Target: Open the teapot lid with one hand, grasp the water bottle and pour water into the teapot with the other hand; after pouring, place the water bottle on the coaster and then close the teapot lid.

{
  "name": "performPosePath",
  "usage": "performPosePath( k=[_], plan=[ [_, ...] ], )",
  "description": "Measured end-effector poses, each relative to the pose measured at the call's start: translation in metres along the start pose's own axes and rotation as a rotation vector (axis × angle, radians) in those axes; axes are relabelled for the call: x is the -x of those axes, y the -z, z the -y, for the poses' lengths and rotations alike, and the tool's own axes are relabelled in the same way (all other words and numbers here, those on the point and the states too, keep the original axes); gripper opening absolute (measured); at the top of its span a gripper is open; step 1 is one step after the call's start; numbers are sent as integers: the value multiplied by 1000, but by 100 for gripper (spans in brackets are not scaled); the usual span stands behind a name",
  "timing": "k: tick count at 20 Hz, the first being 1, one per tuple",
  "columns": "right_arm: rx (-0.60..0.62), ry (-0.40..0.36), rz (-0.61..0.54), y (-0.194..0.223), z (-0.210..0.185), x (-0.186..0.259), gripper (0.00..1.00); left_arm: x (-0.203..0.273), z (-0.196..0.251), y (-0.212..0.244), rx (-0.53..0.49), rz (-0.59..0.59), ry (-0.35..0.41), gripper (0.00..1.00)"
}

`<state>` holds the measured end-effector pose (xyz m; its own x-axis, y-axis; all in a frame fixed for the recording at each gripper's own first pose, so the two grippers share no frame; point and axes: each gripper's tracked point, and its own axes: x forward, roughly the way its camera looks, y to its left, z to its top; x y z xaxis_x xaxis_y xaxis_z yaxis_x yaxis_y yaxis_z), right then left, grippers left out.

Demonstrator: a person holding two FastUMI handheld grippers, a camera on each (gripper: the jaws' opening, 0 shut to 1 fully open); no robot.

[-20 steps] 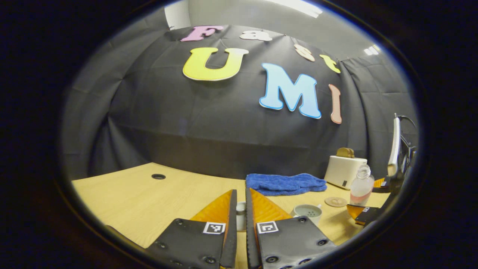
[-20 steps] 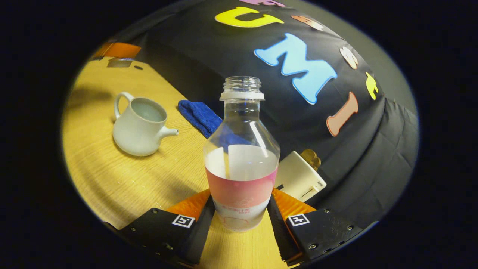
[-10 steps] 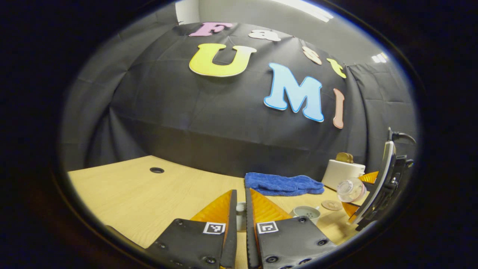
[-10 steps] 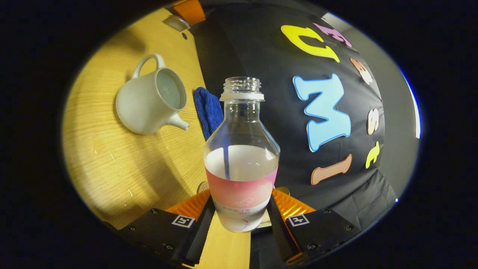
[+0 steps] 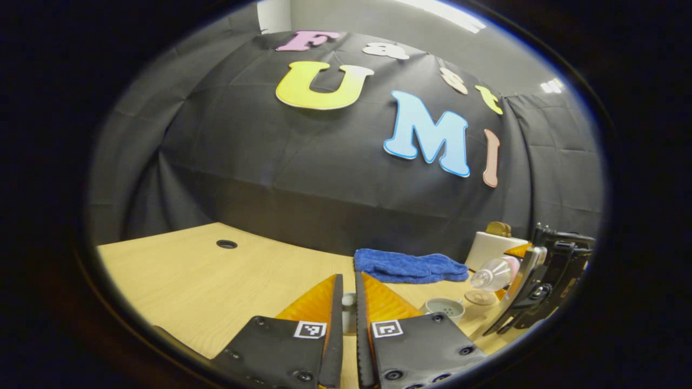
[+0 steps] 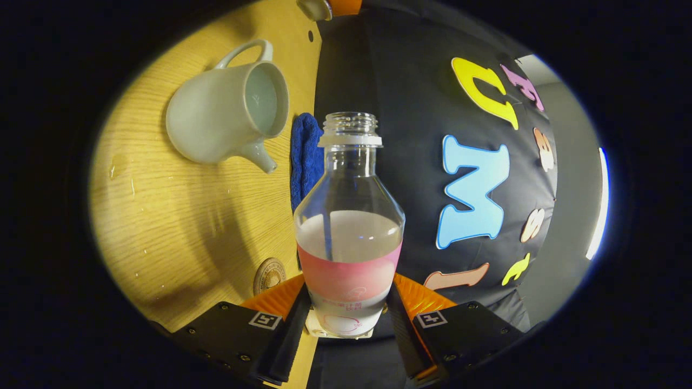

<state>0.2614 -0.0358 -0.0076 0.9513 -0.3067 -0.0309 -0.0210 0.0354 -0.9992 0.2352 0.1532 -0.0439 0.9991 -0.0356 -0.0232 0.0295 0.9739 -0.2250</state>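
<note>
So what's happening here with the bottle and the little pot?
A person works two handheld grippers. The right gripper clamps an open water bottle and tips it toward the lidless teapot on the wooden table. The left gripper pinches the teapot lid off to the side. A coaster waits nearby.

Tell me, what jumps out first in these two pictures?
In the right gripper view, the clear water bottle with a pink label, uncapped and clamped in the right tool, stands front and centre. Up and left of it sits the pale teapot, lid off, on the wooden table; a blue towel lies beyond.
</note>
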Motion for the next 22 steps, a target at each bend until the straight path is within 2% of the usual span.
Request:
performPosePath(
  k=[7, 18, 19, 22],
  plan=[
    [167, 72, 48, -7, 9, -3, 75, -1, -2, 1, 15, -1, -1, 20],
    [318, 128, 90, -15, 16, -2, 75, -1, -7, -1, 69, -2, -6, 20],
    [329, 140, 93, -15, 16, 0, 75, 0, -7, 0, 69, -3, -5, 17],
    [362, 173, 100, -17, 16, 1, 75, 0, -8, 0, 73, -3, -4, 20]
  ],
)
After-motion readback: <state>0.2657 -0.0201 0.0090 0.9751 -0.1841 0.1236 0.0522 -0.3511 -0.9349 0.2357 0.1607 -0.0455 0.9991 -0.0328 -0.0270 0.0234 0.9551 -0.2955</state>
